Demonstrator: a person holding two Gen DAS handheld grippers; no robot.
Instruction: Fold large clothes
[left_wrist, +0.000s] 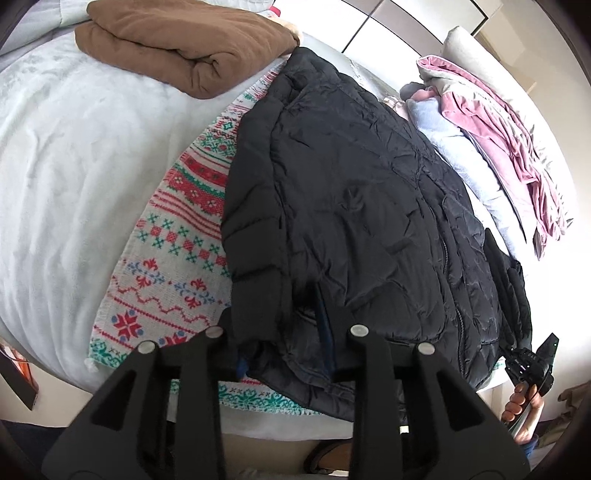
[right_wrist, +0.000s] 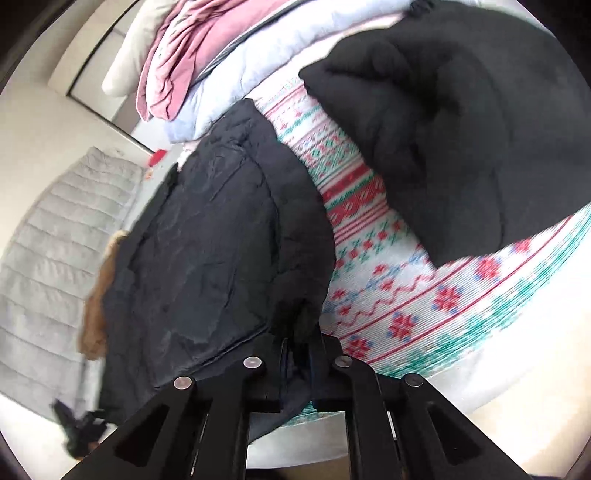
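A black quilted puffer jacket (left_wrist: 354, 192) lies lengthwise on a patterned red, green and white knit blanket (left_wrist: 177, 236) on the bed. My left gripper (left_wrist: 286, 332) stands wide open over the jacket's near hem, with cloth lying between its fingers. My right gripper (right_wrist: 297, 343) is shut on the jacket's dark edge (right_wrist: 301, 321); the jacket (right_wrist: 207, 251) hangs to the left of it, with a brown fur trim (right_wrist: 98, 295). The right gripper also shows in the left wrist view (left_wrist: 532, 365) at the jacket's right corner.
A folded brown garment (left_wrist: 184, 48) lies at the far end of the white bed (left_wrist: 55, 166). Pink (left_wrist: 509, 147) and pale blue bedding (left_wrist: 458, 147) is piled along the right. A folded black garment (right_wrist: 461, 129) sits on the blanket. A grey quilted coat (right_wrist: 55, 258) lies beyond the bed's edge.
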